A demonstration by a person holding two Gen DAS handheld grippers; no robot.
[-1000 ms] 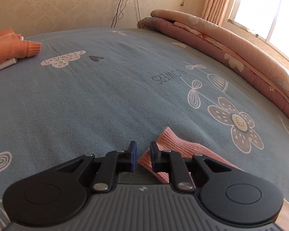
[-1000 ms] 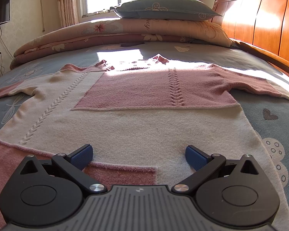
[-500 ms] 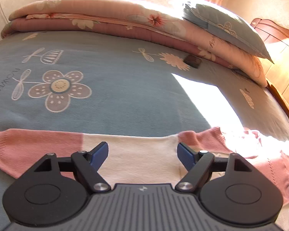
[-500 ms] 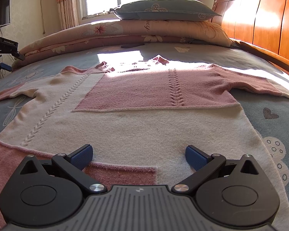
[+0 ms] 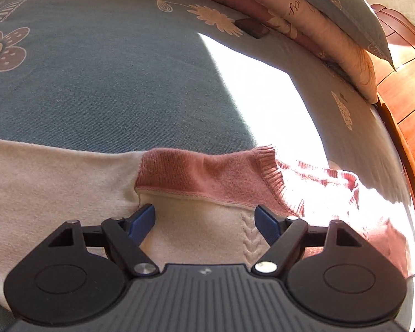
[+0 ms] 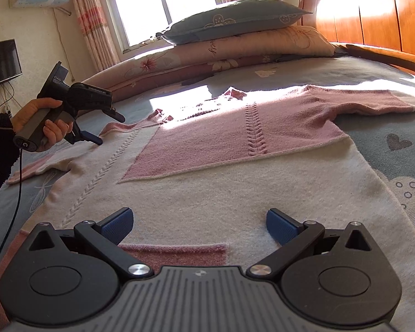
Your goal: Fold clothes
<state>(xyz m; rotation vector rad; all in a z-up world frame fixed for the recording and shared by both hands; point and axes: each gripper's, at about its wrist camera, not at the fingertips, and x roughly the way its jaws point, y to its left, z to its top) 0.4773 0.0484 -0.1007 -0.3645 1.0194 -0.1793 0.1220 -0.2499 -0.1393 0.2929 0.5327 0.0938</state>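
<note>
Having let go of the pink cuff and swung across, the left hand-held gripper now hangs, jaws apart and empty, over the shoulder seam of the pink-and-cream knitted sweater, which lies flat on the blue flowered bed sheet. The right hand-held gripper, jaws also apart, waits at the hem (nothing pinched yet). Open sheet lies beyond the shoulder; the wooden headboard stands well apart.

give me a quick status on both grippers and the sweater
Left gripper open over the shoulder. Right gripper open, empty, at the hem. Pink-and-cream knit sweater flat on the blue flowered bedsheet, unfolded. Nothing in the way.
</note>
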